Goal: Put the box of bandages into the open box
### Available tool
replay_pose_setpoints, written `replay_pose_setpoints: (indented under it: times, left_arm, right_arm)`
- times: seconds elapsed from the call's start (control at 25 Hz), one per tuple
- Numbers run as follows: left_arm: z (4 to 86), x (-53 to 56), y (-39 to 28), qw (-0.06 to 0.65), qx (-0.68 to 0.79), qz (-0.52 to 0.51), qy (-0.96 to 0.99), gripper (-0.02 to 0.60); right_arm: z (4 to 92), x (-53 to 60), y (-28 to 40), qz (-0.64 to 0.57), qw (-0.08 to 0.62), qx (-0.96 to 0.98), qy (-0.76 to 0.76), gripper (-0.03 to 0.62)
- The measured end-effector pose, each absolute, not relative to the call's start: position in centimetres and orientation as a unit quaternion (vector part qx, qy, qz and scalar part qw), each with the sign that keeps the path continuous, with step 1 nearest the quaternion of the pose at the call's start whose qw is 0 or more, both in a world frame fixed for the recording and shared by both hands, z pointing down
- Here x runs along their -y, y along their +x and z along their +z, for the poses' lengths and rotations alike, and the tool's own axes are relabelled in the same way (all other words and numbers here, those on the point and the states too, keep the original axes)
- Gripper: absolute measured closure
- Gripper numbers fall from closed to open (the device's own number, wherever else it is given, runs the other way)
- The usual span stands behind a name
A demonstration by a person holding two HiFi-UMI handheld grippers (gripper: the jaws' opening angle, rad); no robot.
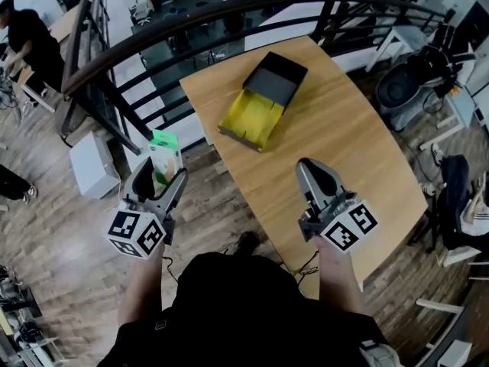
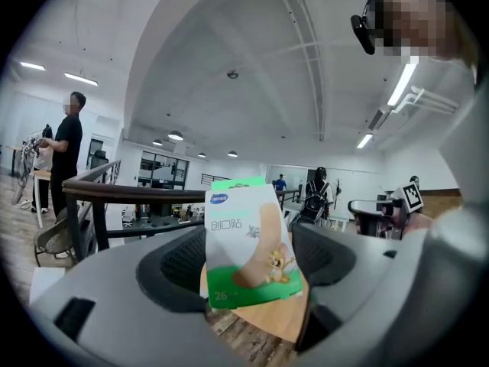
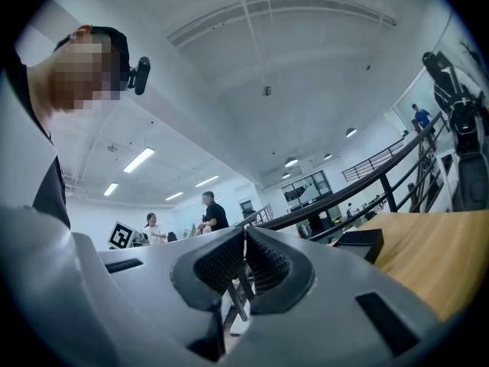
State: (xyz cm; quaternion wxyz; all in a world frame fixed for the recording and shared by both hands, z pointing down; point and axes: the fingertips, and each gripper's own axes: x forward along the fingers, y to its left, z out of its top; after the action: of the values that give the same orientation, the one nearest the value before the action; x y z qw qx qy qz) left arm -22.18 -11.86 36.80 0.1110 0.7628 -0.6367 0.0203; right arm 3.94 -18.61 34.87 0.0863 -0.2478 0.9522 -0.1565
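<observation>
My left gripper (image 1: pixel 158 173) is shut on the box of bandages (image 1: pixel 163 157), a white and green carton with a plaster drawn on it, held upright off the table's left edge. In the left gripper view the box of bandages (image 2: pixel 248 243) stands between the jaws of the left gripper (image 2: pixel 248 270). The open box (image 1: pixel 263 98), black with a yellow inside, lies on the far part of the wooden table (image 1: pixel 344 136). My right gripper (image 1: pixel 315 173) hovers over the table's near part, jaws shut and empty; in its own view the right gripper (image 3: pixel 244 254) points past the open box (image 3: pixel 359 243).
A dark curved railing (image 1: pixel 191 21) runs behind the table, with a lower floor beyond. A white bin (image 1: pixel 92 163) stands on the wood floor at left. Chairs and bags (image 1: pixel 458 197) crowd the right side. People stand in the background (image 2: pixel 67 147).
</observation>
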Motion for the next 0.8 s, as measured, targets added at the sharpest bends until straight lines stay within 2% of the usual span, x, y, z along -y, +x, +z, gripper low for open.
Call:
replay_pose_setpoints:
  times: [0.8]
  left_arm:
    - [38.0,25.1,-24.1,0.125,0.579,0.03,0.805,0.224]
  right_arm:
    - [33.8,27.5,1.0,-0.152,0.08,-0.937,-0.304,0.556]
